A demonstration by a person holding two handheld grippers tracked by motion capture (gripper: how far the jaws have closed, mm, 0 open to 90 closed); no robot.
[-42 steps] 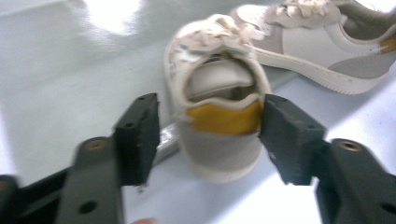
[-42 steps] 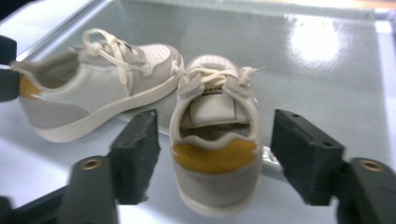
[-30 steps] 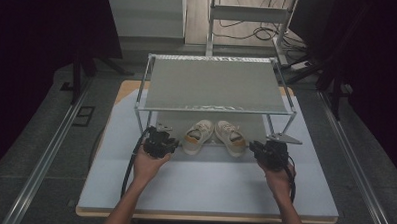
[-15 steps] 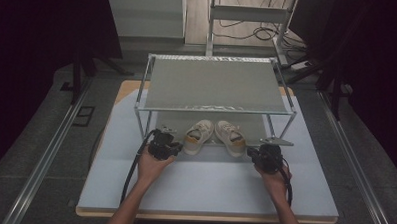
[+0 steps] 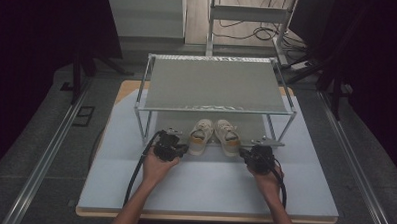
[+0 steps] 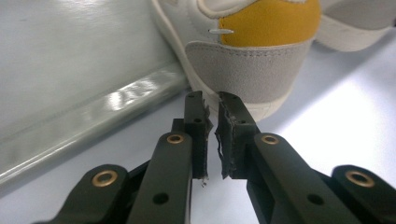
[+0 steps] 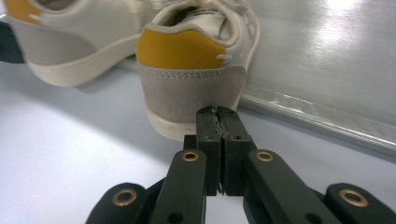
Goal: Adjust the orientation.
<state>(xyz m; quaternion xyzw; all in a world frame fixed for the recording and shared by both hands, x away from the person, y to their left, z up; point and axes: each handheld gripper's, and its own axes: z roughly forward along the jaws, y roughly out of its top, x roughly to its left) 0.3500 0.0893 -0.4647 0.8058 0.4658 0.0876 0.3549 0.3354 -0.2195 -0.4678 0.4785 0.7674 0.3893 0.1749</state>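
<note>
A pair of cream sneakers, the left shoe (image 5: 201, 135) and the right shoe (image 5: 226, 136), sits side by side at the front edge of the metal rack (image 5: 215, 85) on my table (image 5: 110, 154), toes under the shelf, heels toward me. Each heel has a mustard-yellow tab above a grey suede band and an off-white sole. My left gripper (image 6: 212, 105) rests just behind the left heel, jaws a narrow slit apart. My right gripper (image 7: 216, 113) is pressed together, empty, just behind the right heel.
</note>
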